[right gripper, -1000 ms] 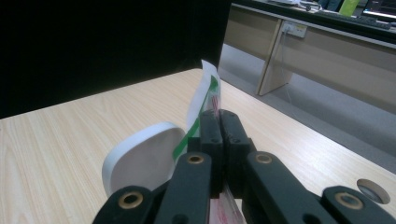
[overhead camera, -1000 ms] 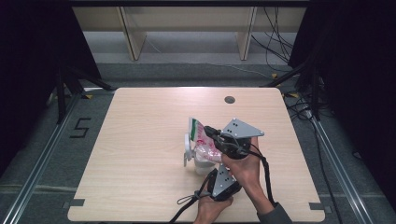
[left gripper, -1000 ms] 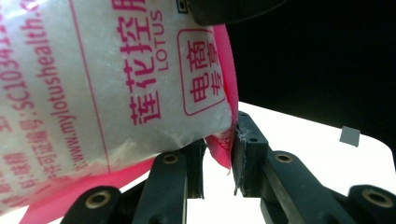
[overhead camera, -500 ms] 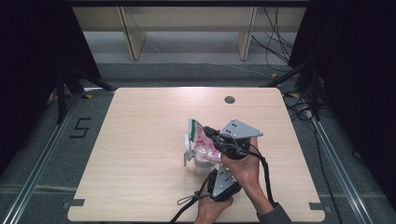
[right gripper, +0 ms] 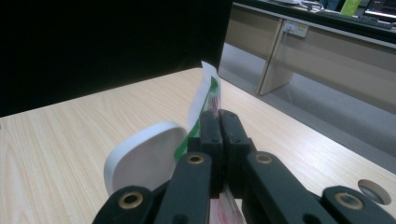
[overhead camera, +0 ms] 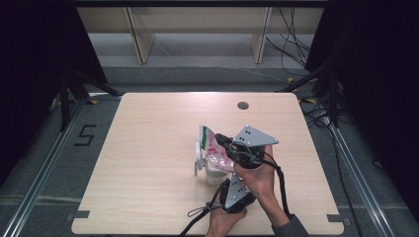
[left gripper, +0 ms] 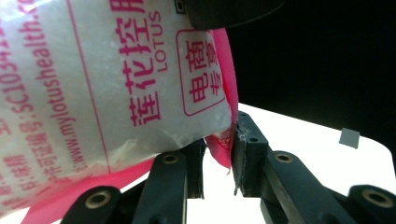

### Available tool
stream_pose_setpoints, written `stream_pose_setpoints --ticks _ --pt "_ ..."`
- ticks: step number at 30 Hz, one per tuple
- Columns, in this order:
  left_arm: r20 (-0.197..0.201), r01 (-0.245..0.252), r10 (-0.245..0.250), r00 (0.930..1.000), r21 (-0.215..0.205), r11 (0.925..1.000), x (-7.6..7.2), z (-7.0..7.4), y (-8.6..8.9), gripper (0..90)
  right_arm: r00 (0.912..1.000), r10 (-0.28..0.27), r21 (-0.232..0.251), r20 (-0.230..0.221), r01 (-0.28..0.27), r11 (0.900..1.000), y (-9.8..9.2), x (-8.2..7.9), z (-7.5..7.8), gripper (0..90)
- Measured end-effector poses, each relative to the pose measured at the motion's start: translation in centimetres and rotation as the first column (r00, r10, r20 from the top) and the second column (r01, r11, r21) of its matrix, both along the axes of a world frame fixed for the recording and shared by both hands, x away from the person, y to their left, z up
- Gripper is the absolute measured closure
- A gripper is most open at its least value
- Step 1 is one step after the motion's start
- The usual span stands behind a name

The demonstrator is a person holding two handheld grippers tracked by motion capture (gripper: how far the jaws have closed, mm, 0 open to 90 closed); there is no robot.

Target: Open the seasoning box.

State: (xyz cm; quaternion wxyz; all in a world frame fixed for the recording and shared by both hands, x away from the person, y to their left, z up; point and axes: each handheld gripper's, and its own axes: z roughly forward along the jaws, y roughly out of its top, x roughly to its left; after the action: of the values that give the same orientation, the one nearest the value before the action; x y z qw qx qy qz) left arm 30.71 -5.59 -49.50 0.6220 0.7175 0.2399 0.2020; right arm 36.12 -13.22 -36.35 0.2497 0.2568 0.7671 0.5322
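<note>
Crinkly plastic pouch (left gripper: 116,84) of white granules, pink-edged, beside rounded white lid (right gripper: 144,156).

Wooden table (overhead camera: 148,163), shelving (overhead camera: 197,29) behind

The bag of white granules (left gripper: 107,79) is cut off by the top and left edges in the left gripper view. The right gripper (right gripper: 218,122) hides the bag's lower part.

Recording lab, wooden table (overhead camera: 148,163) ringed by black curtains (overhead camera: 34,49), metal floor rails (overhead camera: 39,173) (taped number marker), loose cables (overhead camera: 291,29)
</note>
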Motion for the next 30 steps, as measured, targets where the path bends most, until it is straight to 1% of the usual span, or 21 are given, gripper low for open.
stream_pose_setpoints --ticks 1,2,3,4,5,6,7,8,9,11,13,20,21,23,24,25,26,27,28,29,30 --pt "-0.002 -0.006 0.006 1.0 0.0 1.0 -0.03 -0.01 0.0 75.5 0.9998 0.004 -0.001 -0.018 -0.004 1.0 0.05 -0.07 0.0 90.0" --pt "-0.002 -0.008 0.008 1.0 0.001 1.0 -0.04 -0.02 -0.02 75.5 0.9999 0.004 -0.004 -0.012 -0.004 1.0 0.01 -0.04 0.0 90.0" --pt "-0.003 -0.007 0.007 1.0 0.002 1.0 -0.04 -0.03 -0.01 75.5 0.9999 -0.008 -0.023 0.015 0.009 1.0 -0.12 0.03 0.03 90.0" --pt "-0.001 -0.007 0.007 1.0 0.001 1.0 -0.04 -0.03 -0.01 75.5 0.9999 -0.008 -0.011 -0.008 0.008 1.0 -0.05 -0.07 -0.01 90.0" --pt "0.001 -0.001 0.001 1.0 0.001 1.0 -0.02 -0.02 -0.01 75.6 0.9999 -0.013 -0.015 0.0 0.013 1.0 -0.1 -0.08 0.03 90.0" --pt "0.0 -0.002 0.002 1.0 0.001 1.0 -0.03 -0.01 -0.01 75.5 0.9996 -0.014 -0.003 -0.026 0.014 1.0 -0.03 -0.23 0.04 90.0" --pt "0.0 -0.001 0.001 1.0 0.002 1.0 -0.01 -0.02 -0.01 75.6 1.0 -0.007 -0.008 -0.004 0.007 1.0 -0.01 -0.12 0.02 90.0" --pt "-0.001 -0.007 0.007 1.0 0.003 1.0 -0.03 -0.01 0.02 75.5 1.0 -0.003 -0.01 -0.008 0.003 1.0 -0.02 -0.11 0.02 90.0" --pt "-0.001 -0.007 0.007 1.0 0.003 1.0 -0.01 -0.01 0.03 75.6 0.9999 -0.008 -0.024 0.007 0.008 1.0 -0.08 -0.05 0.04 90.0" --pt "0.0 -0.008 0.008 1.0 0.003 1.0 -0.01 -0.02 0.02 75.6 0.9999 -0.007 -0.024 0.016 0.007 1.0 -0.11 0.03 0.06 90.0" --pt "0.0 -0.007 0.007 1.0 0.003 1.0 -0.04 -0.03 0.02 75.6 0.9995 -0.015 -0.004 -0.026 0.015 1.0 -0.02 -0.23 0.03 90.0" --pt "0.0 -0.008 0.008 1.0 0.006 1.0 -0.05 -0.09 0.03 75.6 0.9996 -0.015 -0.006 -0.026 0.014 1.0 -0.05 -0.22 0.03 90.0" --pt "0.0 -0.007 0.007 1.0 0.006 1.0 -0.04 -0.1 0.03 75.6 0.9998 -0.018 -0.005 -0.01 0.018 1.0 -0.06 -0.13 0.0 90.0" --pt "0.001 -0.009 0.009 1.0 0.007 0.9999 -0.05 -0.12 0.0 75.6 0.9998 -0.013 -0.002 -0.016 0.013 1.0 -0.02 -0.16 -0.01 90.0" --pt "0.001 -0.009 0.009 1.0 0.008 0.9999 -0.06 -0.14 -0.04 75.6 0.9999 -0.012 -0.003 -0.01 0.012 1.0 -0.07 -0.11 -0.01 90.0" --pt "0.003 -0.011 0.011 0.9999 0.011 0.9999 -0.05 -0.16 -0.06 75.7 0.9997 -0.02 -0.01 -0.011 0.02 1.0 -0.15 -0.14 0.05 90.0" --pt "0.004 -0.014 0.014 0.9999 0.011 0.9998 -0.05 -0.19 -0.11 75.7 0.9999 -0.011 -0.019 -0.007 0.01 1.0 -0.28 -0.06 0.12 90.0" --pt "0.005 -0.014 0.014 0.9999 0.011 0.9998 -0.04 -0.2 -0.12 75.8 0.9994 -0.011 -0.002 -0.033 0.011 1.0 -0.24 -0.15 0.11 90.0" --pt "0.005 -0.015 0.015 0.9999 0.01 0.9998 -0.04 -0.22 -0.14 75.8 0.9993 -0.013 0.005 -0.034 0.013 1.0 -0.21 -0.13 0.07 90.0" --pt "0.006 -0.015 0.015 0.9999 0.011 0.9998 -0.04 -0.24 -0.16 75.8 0.9996 -0.004 -0.011 -0.03 0.004 1.0 -0.31 0.02 0.11 90.0" --pt "0.004 -0.017 0.017 0.9999 0.011 0.9998 -0.05 -0.28 -0.21 75.8 0.9994 -0.001 -0.011 -0.036 0.001 1.0 -0.35 0.08 0.11 90.0"
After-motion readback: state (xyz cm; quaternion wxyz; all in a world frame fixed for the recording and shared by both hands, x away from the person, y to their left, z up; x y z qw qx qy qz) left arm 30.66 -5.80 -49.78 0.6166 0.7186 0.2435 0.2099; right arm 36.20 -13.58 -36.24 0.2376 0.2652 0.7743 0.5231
